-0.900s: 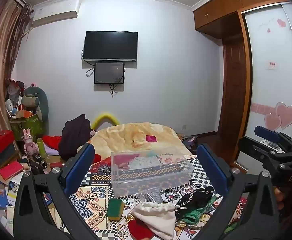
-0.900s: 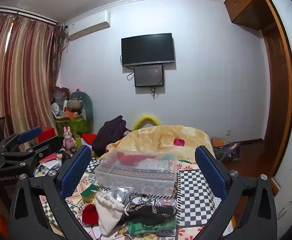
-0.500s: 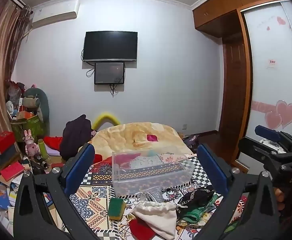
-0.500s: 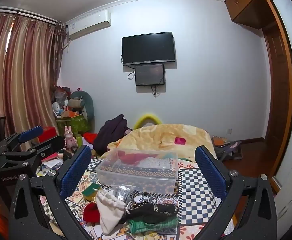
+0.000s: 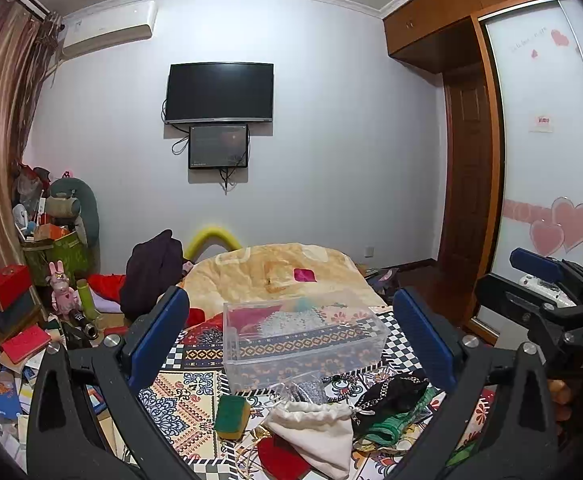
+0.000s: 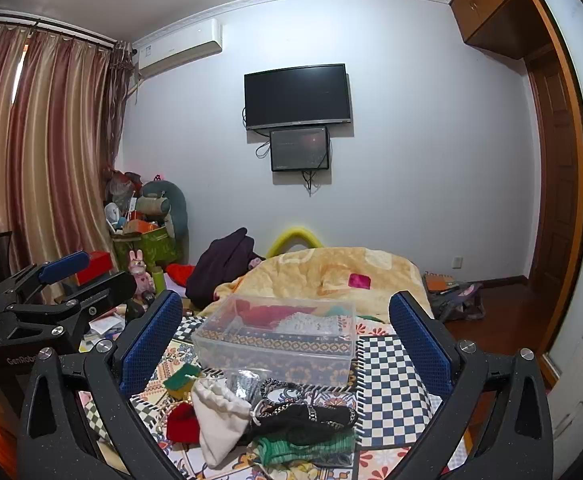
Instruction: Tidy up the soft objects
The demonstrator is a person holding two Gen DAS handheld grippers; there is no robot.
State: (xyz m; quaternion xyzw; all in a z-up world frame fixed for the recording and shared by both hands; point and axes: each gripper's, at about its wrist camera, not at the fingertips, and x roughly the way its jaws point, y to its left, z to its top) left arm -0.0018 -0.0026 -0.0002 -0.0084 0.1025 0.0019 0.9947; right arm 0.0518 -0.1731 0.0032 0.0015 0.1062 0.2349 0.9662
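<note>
A clear plastic bin [image 5: 299,344] [image 6: 275,340] stands empty on a patterned bedspread. In front of it lie a white drawstring pouch [image 5: 315,436] [image 6: 219,416], a green-and-yellow sponge [image 5: 232,416] [image 6: 179,380], a red soft item [image 5: 279,458] [image 6: 181,422], a black chain-trimmed bag [image 5: 391,396] [image 6: 303,420] and a green cloth [image 5: 383,428] [image 6: 303,446]. My left gripper [image 5: 291,344] is open and empty, held above the pile. My right gripper [image 6: 285,340] is open and empty too; it shows at the right edge of the left wrist view [image 5: 547,296].
A yellow blanket [image 5: 283,272] with a pink square covers the bed behind the bin. Dark clothing [image 5: 151,276] lies at its left. Boxes, books and toys [image 5: 19,312] clutter the left side. A wardrobe [image 5: 547,160] stands at the right.
Both views have shifted only slightly; the bin and pile sit a little lower and nearer. Nothing has been grasped or moved.
</note>
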